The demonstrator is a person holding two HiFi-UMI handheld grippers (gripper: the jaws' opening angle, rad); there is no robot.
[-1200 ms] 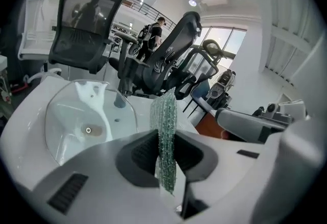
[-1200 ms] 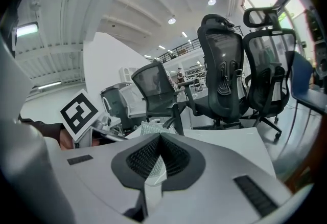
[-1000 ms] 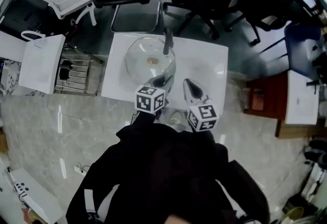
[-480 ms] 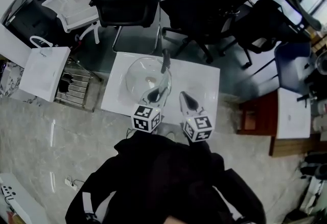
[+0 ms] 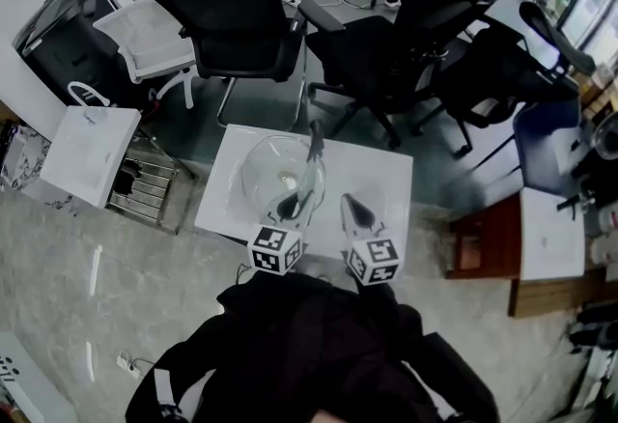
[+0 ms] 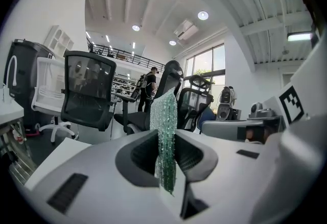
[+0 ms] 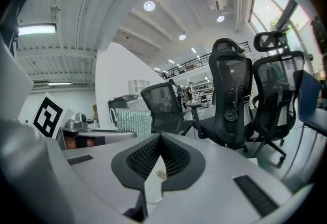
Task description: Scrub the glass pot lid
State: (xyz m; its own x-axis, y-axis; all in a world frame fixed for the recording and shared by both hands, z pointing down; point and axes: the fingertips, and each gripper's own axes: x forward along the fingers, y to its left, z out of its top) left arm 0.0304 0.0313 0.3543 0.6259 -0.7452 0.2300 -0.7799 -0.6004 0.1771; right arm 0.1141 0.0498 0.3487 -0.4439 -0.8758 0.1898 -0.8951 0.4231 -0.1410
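The left gripper (image 6: 166,159) pinches a green scouring pad (image 6: 165,115) upright between its fingers at the near edge of the glass pot lid (image 5: 273,172), which lies on the white bench (image 5: 386,182); it looks poised to scrub. The right gripper (image 7: 158,161) waits beside it, fingers together and empty. Compared with a second ago, the head view tilts further up while both grippers keep their pose.

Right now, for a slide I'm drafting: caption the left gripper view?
Left gripper shut on a glittery green scouring pad, edge-on, office chairs behind.
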